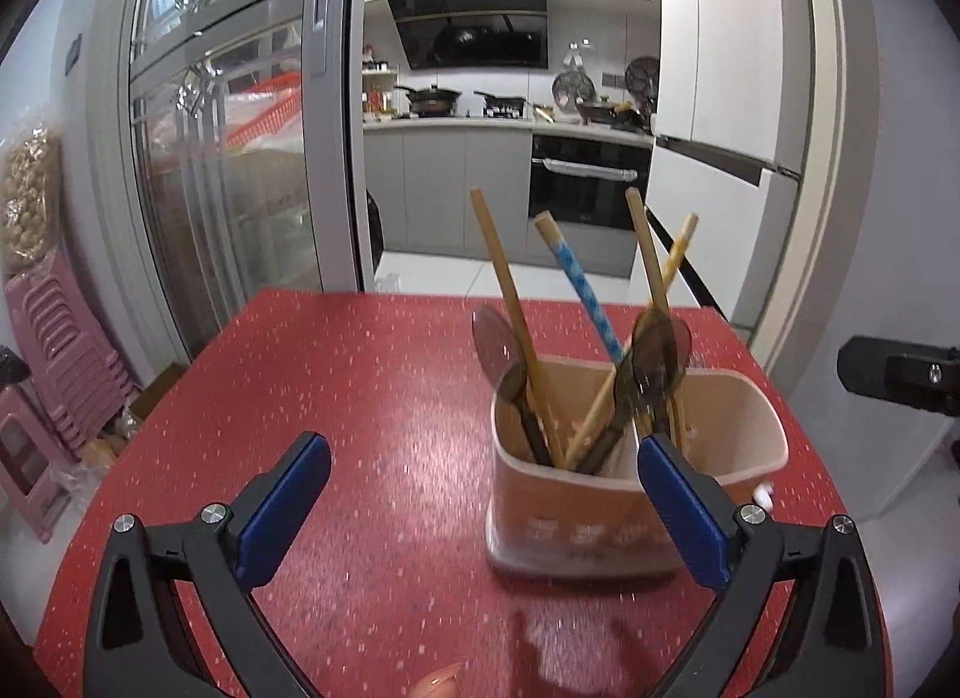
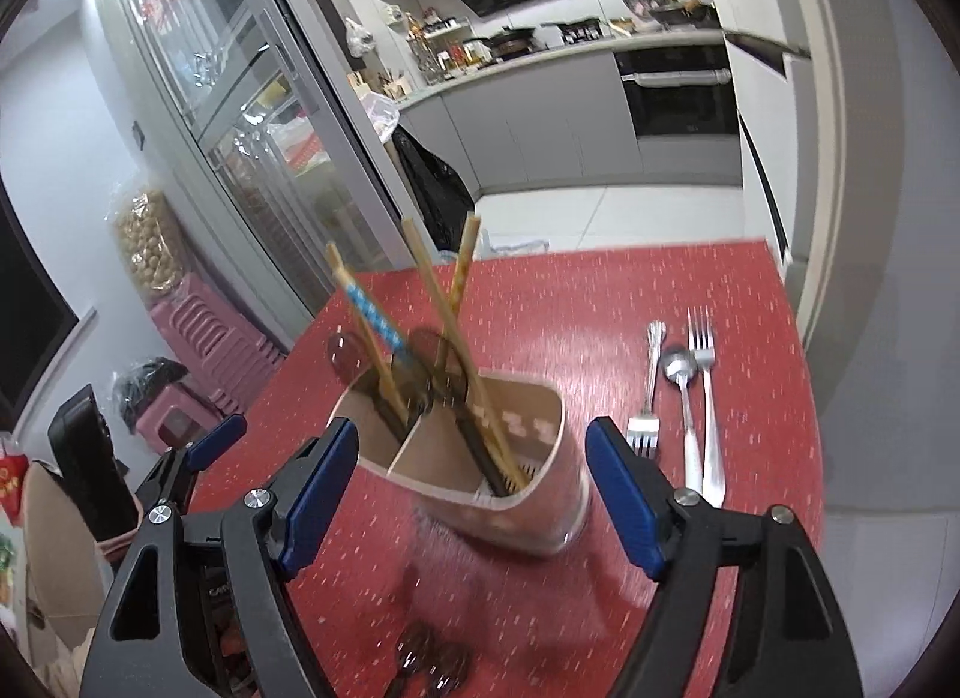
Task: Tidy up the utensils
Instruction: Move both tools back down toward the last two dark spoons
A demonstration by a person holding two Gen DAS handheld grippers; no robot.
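A beige two-compartment utensil holder (image 1: 576,512) stands on the red table (image 1: 372,398), holding several chopsticks (image 1: 510,302) and dark translucent spoons (image 1: 651,362). My left gripper (image 1: 483,494) is open and empty, its right finger beside the holder's front. In the right wrist view the holder (image 2: 534,428) sits between my open right gripper's (image 2: 468,485) fingers, not touched. Two metal forks (image 2: 708,398) and a metal spoon (image 2: 681,392) lie on the table to the right. Dark spoons (image 2: 429,662) lie blurred near the bottom edge.
The table's far edge faces a kitchen doorway. Pink stools (image 1: 54,374) stand stacked on the floor left of the table. A glass cabinet (image 1: 228,146) stands behind. The left gripper (image 2: 198,458) shows at left in the right wrist view.
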